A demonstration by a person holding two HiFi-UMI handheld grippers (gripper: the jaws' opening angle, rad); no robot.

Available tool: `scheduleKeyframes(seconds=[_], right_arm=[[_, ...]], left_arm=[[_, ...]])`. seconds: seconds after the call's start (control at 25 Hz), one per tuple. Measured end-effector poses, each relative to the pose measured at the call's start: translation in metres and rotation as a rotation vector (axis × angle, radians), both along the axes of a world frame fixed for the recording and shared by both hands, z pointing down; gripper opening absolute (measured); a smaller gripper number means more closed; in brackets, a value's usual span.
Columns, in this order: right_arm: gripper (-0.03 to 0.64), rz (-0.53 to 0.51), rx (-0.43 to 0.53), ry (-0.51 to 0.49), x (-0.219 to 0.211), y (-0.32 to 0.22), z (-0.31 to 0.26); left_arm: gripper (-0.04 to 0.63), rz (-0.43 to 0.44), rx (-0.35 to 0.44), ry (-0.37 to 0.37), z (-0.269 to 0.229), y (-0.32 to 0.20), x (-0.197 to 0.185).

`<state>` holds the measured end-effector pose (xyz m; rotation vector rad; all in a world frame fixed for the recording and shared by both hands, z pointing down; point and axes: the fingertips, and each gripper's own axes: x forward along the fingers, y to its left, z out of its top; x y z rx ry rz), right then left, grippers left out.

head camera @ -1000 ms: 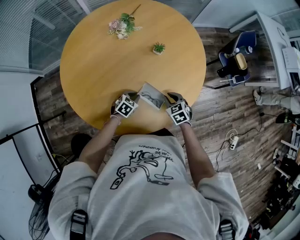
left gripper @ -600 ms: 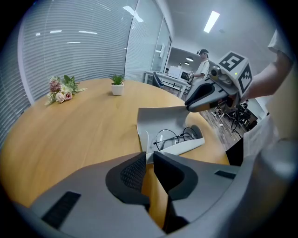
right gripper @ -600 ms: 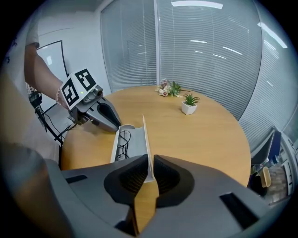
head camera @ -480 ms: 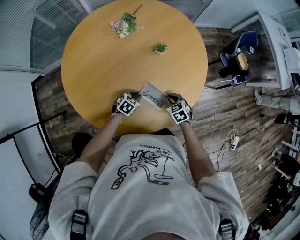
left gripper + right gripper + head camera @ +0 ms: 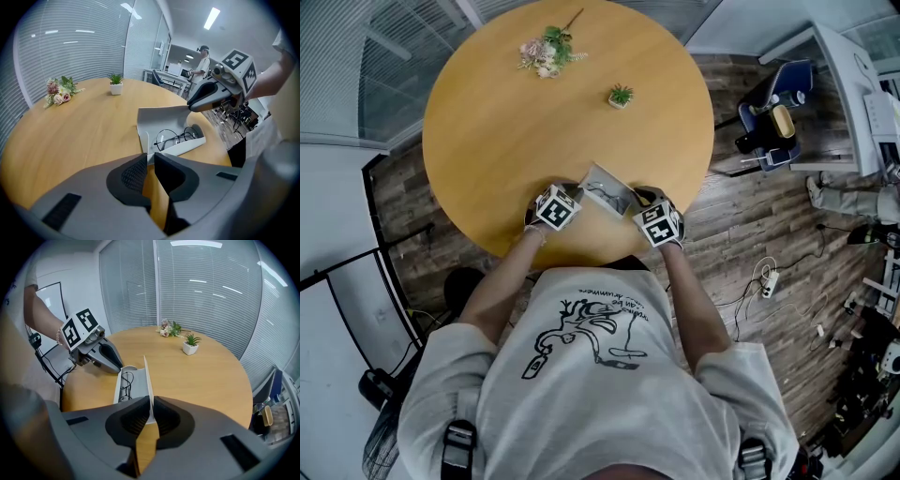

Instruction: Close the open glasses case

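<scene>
Your left gripper (image 5: 565, 201) and right gripper (image 5: 648, 206) sit at opposite ends of the open glasses case (image 5: 607, 190), at the near edge of the round tabletop (image 5: 506, 131). Small potted plant (image 5: 620, 96) and flower sprig (image 5: 546, 52) lie well beyond, far side.

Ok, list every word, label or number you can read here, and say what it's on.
Shirt: a line of print above the drawing, too small and upside down to read.
Left cube, right cube: square marker patterns only, no words.
Case: no print shows.
</scene>
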<state>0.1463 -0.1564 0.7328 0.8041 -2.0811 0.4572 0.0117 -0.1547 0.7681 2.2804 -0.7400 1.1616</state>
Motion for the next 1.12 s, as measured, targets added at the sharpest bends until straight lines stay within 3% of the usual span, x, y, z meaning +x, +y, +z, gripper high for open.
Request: scheduleKeyframes(seconds=[1.12], right_arm=[[0.052,0.023,0.023,0.008,-0.01,0.014,-0.003]], left_arm=[[0.066,0.0,-0.005,0.041,0.002,-0.001,-0.002]])
